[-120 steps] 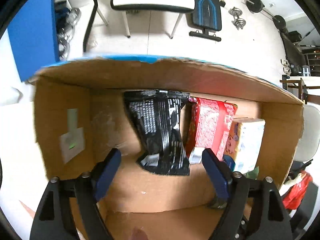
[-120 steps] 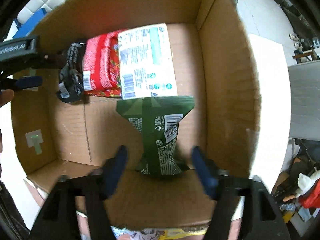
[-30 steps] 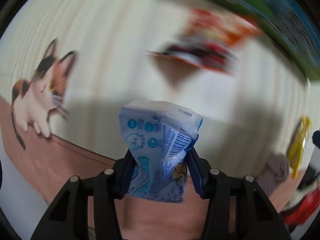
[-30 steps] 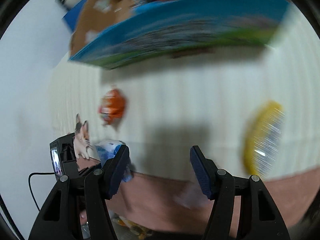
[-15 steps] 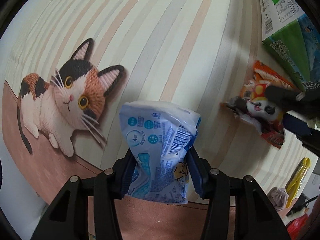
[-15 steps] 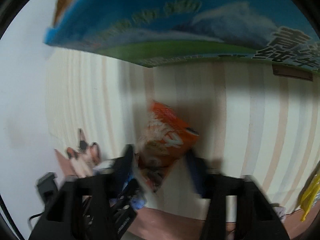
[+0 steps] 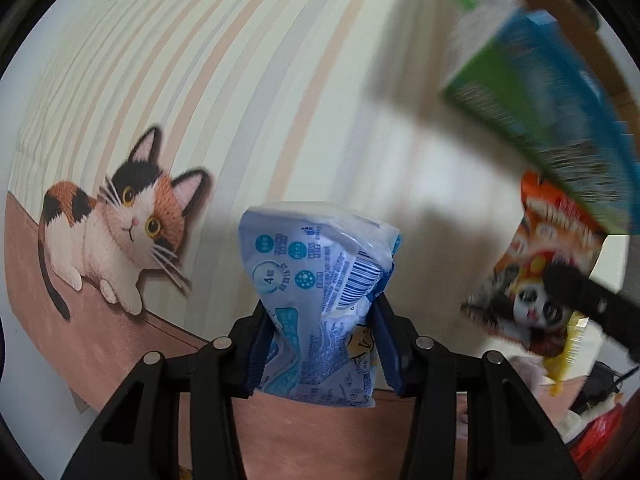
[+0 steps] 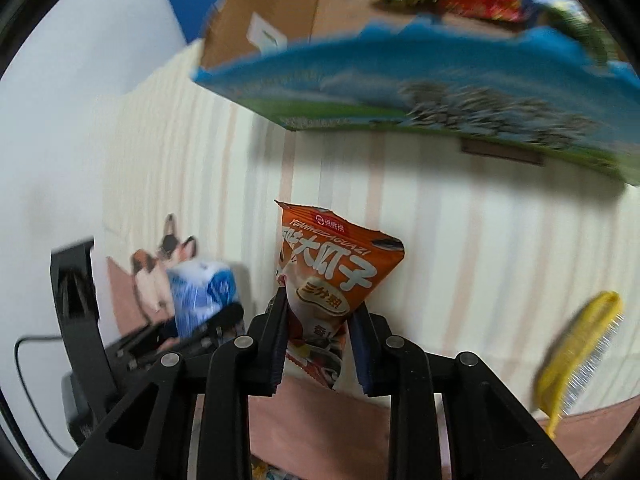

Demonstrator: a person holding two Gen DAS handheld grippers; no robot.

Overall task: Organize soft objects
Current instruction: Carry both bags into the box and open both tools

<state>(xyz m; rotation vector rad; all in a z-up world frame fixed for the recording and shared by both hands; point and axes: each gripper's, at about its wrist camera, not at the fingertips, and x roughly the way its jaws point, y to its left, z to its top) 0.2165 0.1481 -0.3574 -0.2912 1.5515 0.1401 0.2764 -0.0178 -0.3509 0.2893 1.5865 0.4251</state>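
Two packs held, L hand-held gripper point(image 7: 320, 344) pinching blue pack point(image 7: 316, 300), R hand-held gripper point(image 8: 318, 340) just clamped orange pack point(image 8: 336, 280), box point(image 8: 420, 92) nearby

A striped cream and peach mat point(image 7: 248, 92) covers the surface, printed with a calico cat point(image 7: 120, 232) at its left, lying above a brown band point(image 7: 60, 308) along the near edge. A yellow brush point(image 8: 576, 352) lies on the mat at the near right. White floor point(image 8: 60, 160) shows far left.
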